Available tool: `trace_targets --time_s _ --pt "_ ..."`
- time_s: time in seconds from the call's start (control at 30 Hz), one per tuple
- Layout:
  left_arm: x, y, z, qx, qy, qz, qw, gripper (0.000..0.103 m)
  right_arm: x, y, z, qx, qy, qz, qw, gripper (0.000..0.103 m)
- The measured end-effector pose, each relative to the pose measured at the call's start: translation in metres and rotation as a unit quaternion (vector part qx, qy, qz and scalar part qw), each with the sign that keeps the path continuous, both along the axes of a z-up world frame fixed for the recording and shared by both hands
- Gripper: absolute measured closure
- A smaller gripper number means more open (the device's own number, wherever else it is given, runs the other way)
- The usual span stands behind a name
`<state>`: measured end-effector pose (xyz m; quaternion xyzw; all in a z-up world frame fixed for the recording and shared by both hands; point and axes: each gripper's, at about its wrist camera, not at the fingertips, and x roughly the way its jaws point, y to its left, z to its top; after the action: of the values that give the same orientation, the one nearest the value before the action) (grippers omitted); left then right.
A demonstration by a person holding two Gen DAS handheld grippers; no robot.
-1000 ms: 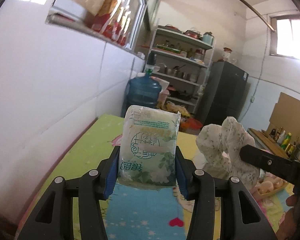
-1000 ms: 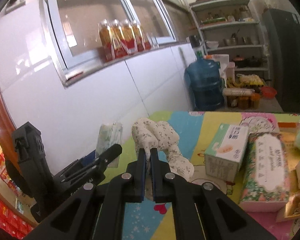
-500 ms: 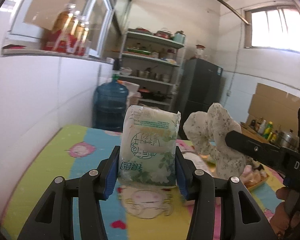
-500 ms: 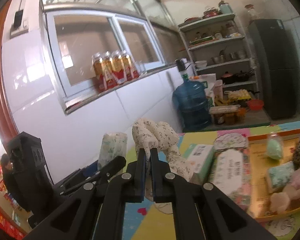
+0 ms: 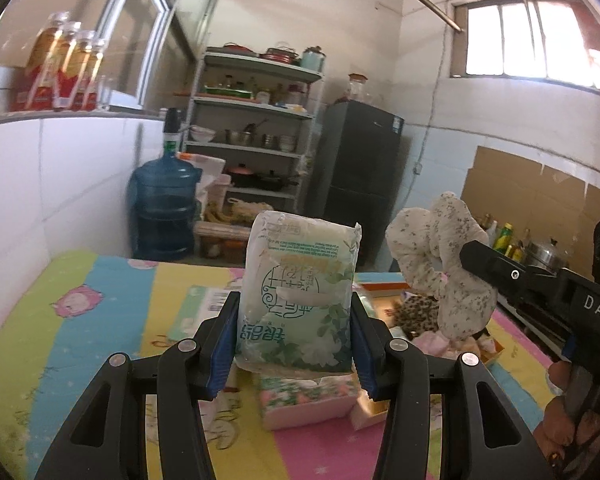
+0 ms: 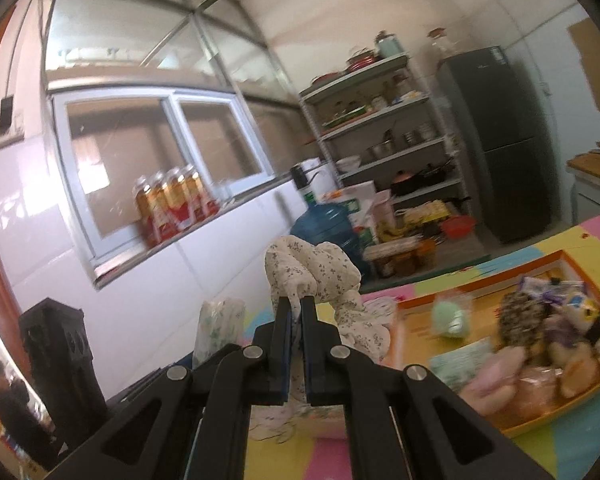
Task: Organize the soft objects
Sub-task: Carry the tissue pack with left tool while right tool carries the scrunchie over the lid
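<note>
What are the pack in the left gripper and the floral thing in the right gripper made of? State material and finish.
Tissue pack: looks like glossy thin plastic film, with glare, crinkles and printed green lettering, probably over soft paper. Floral scrunchie: seems matte woven fabric, cream with small dark flowers, gathered into soft puffy folds; the fibre cannot be told.

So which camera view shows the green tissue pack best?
The left wrist view. There the tissue pack stands upright and sharp between the left gripper fingers, with its printed front facing the camera. In the right wrist view only a narrow, slightly blurred side of the pack shows, low on the left.
</note>
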<state>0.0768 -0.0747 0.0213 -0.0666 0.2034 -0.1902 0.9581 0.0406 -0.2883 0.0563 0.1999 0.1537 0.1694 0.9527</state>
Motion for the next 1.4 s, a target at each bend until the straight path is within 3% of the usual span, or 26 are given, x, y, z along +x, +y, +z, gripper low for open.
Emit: trace_targets --time_s 0.27,0.9,1.4 --pt "0.009 -0.045 -0.001 0.015 0.009 -0.020 0.9996 0.052 -0.004 -0.047 -0.011 0.016 0.010 -0.035 0.999 0.098" --pt "0.035 -0.135 -0.013 0.048 0.032 -0.036 0.9977 0.052 -0.016 -0.140 -0.037 -0.002 0.035 -0.123 0.992 0.098" --pt "0.074 -0.179 -0.020 0.066 0.056 -0.042 0.9953 0.052 0.005 -0.161 -0.047 -0.042 0.060 -0.134 0.988 0.098"
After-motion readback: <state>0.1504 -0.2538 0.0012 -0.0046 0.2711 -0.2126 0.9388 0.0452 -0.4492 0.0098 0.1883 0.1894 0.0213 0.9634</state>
